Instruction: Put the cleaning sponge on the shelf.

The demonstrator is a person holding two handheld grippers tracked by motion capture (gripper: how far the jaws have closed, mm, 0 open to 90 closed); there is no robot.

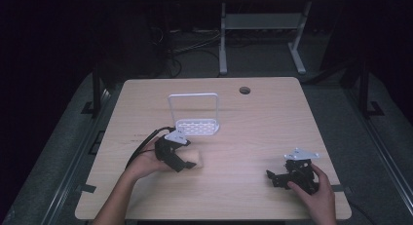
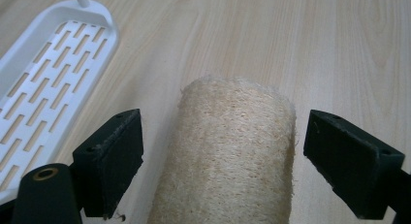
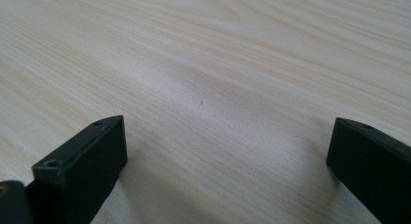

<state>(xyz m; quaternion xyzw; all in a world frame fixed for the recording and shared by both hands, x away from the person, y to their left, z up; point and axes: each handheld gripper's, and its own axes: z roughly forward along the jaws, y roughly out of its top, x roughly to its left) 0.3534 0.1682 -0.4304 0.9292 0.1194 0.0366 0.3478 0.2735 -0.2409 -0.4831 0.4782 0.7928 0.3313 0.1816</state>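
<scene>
The left hand-held gripper has its jaws wide apart around the loofah roll, not squeezing yet. The roll lies on the desk. The right hand-held gripper waits, jaws apart. Farther off, the white rack has nothing in it, so I think grabbing and moving are left.

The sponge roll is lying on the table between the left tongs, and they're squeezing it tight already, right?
Not quite. The sponge roll does lie on the table between the left tongs, but they are open: the left gripper view shows a gap on each side of it, so nothing squeezes it.
</scene>
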